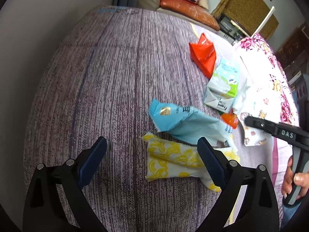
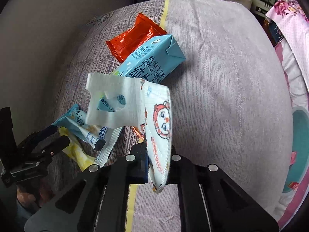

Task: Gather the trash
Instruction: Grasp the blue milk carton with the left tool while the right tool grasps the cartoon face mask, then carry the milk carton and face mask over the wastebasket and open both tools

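Note:
Trash lies on a purple bedspread (image 1: 108,81): an orange wrapper (image 1: 202,56) (image 2: 133,38), a pale blue milk carton (image 1: 222,85) (image 2: 154,58), a blue snack wrapper (image 1: 185,121) (image 2: 81,123) and a yellow-patterned tissue pack (image 1: 170,160) (image 2: 77,152). My right gripper (image 2: 157,148) (image 1: 248,120) is shut on a white face mask with cartoon print (image 2: 160,119) (image 1: 253,133), which hangs lifted just in front of the carton. My left gripper (image 1: 152,140) (image 2: 74,137) stands open, its right finger over the tissue pack and the blue wrapper, nothing pinched.
A small orange scrap (image 1: 229,119) lies by the carton. A pink floral quilt (image 1: 270,58) (image 2: 289,19) covers the bed's right side. Pillows and bags (image 1: 185,9) are piled at the far end. A teal round container (image 2: 297,145) sits at the right edge.

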The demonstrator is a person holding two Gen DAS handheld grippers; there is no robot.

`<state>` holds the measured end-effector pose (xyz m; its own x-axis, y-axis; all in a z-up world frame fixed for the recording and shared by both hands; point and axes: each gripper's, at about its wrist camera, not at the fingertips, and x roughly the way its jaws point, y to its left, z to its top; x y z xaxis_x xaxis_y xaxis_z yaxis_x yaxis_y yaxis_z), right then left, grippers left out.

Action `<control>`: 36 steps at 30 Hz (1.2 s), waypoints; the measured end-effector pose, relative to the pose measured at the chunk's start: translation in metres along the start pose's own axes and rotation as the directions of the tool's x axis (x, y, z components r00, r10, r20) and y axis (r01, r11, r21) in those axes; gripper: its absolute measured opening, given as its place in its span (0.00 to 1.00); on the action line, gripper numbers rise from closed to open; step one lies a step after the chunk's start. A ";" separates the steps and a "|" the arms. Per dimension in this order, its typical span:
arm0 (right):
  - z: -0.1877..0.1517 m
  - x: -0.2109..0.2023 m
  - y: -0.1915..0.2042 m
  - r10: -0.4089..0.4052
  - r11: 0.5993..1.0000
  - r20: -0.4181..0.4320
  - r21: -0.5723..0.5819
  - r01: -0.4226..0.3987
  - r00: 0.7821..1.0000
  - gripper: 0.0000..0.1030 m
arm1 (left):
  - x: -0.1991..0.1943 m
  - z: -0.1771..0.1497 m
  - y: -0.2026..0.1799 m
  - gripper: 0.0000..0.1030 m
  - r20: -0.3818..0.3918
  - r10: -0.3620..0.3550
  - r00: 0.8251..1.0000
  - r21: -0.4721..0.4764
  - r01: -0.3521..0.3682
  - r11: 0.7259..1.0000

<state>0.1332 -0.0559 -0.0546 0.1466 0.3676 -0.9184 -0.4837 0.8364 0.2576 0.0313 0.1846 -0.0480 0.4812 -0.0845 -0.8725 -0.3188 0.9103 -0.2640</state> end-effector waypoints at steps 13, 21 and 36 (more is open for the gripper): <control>-0.007 -0.058 -0.057 -0.008 0.991 0.119 0.131 -0.008 0.993 0.03 | -0.006 0.045 -0.066 0.92 0.055 -0.037 0.998 0.131 0.030 0.991; -0.013 -0.073 -0.092 0.017 0.982 0.132 0.182 -0.041 0.991 0.03 | 0.049 0.076 -0.116 0.92 -0.046 -0.063 0.997 0.247 0.072 0.966; -0.026 -0.075 -0.129 0.033 0.964 0.145 0.256 -0.070 0.989 0.03 | 0.059 0.070 -0.138 0.53 0.006 -0.011 1.000 0.244 0.009 0.970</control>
<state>0.1623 -0.2014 -0.0268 0.2539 0.4498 -0.8563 -0.2553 0.8850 0.3893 0.1611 0.0823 -0.0345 0.4899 -0.0920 -0.8669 -0.1052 0.9809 -0.1636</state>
